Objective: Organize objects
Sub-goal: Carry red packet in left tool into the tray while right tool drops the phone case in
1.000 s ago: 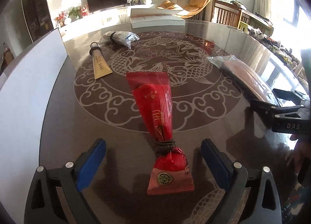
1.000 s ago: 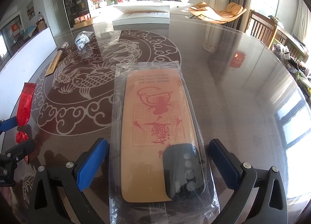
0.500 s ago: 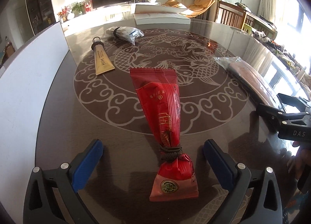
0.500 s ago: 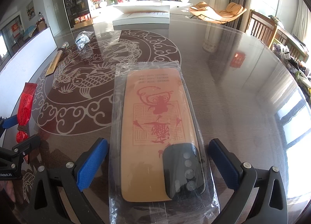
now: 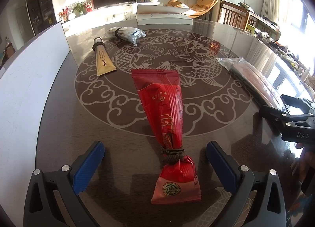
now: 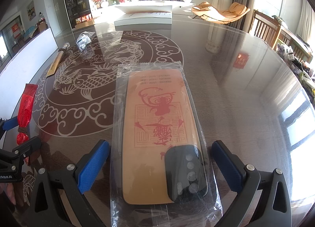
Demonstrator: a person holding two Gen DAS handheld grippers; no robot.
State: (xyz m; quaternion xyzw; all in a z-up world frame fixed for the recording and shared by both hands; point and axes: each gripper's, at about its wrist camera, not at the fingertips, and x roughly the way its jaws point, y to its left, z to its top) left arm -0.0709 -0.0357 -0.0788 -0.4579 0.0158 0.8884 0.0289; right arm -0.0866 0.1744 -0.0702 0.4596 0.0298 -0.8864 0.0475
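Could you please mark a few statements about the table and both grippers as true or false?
1. The left gripper is open around the red packet. True.
2. The right gripper is shut on the wrapped phone case. False: it is open, one finger either side.
3. The gold tube stands upright. False: it lies flat.
4. A dark band is tied around the red packet. True.

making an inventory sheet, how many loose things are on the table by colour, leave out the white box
red: 1, snack pack
gold: 1, tube
tan and black: 1, wrapped phone case
clear or silvery: 1, small bag
total: 4
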